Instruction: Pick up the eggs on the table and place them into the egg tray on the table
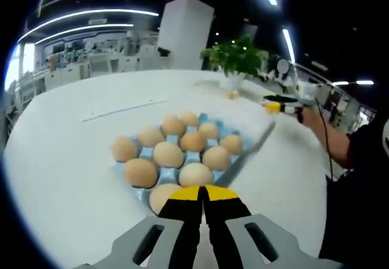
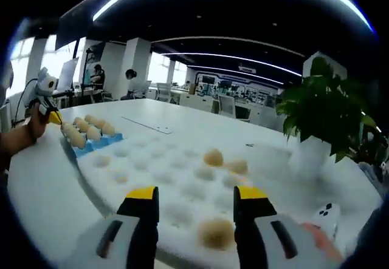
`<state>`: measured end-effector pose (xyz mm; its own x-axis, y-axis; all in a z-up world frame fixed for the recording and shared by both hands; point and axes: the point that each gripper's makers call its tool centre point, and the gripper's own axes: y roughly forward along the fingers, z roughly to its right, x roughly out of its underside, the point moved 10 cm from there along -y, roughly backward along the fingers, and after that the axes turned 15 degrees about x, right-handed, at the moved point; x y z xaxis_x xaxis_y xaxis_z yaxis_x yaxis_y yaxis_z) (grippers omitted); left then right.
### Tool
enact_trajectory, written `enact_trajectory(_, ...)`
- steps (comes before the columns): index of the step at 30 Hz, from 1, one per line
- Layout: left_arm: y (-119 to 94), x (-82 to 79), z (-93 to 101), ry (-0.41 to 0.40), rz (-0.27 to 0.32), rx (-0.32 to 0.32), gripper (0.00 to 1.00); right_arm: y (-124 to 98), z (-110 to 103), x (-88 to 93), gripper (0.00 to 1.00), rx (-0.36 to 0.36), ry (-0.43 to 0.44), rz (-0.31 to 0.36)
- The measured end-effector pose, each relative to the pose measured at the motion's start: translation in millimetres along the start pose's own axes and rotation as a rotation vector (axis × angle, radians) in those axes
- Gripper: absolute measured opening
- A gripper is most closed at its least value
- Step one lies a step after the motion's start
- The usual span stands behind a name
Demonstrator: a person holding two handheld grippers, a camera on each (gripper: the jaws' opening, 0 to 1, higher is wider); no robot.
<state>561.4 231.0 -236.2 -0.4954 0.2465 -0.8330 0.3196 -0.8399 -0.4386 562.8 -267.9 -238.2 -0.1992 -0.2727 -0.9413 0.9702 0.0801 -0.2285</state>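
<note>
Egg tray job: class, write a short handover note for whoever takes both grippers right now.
Left gripper: shut, empty, pointing at the blue tray.
Right gripper: open, empty; nearest loose egg lies between its jaws, not gripped.
Done: about a dozen eggs sit in the tray.
Left: three eggs lie on the white dimpled mat; the other two lie further off. Whether the tray has free cups: cannot tell.

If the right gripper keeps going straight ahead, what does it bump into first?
Most likely the tan egg lying between the right gripper's open yellow-tipped fingers, on the white dimpled egg tray; depth is hard to judge.
</note>
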Motion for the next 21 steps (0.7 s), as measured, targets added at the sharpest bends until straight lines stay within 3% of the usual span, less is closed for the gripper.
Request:
enact_trajectory(11,1.6,0.7,-1.0,-0.002,-0.008,-0.005,0.01,1.1,9.9,21.8,0.38,0.037,0.023,-0.027)
enact_trajectory(21,2.7,0.9,-1.6,-0.006,-0.015,-0.012,0.01,4.6,18.3,38.0,0.33,0.042,0.121,-0.031)
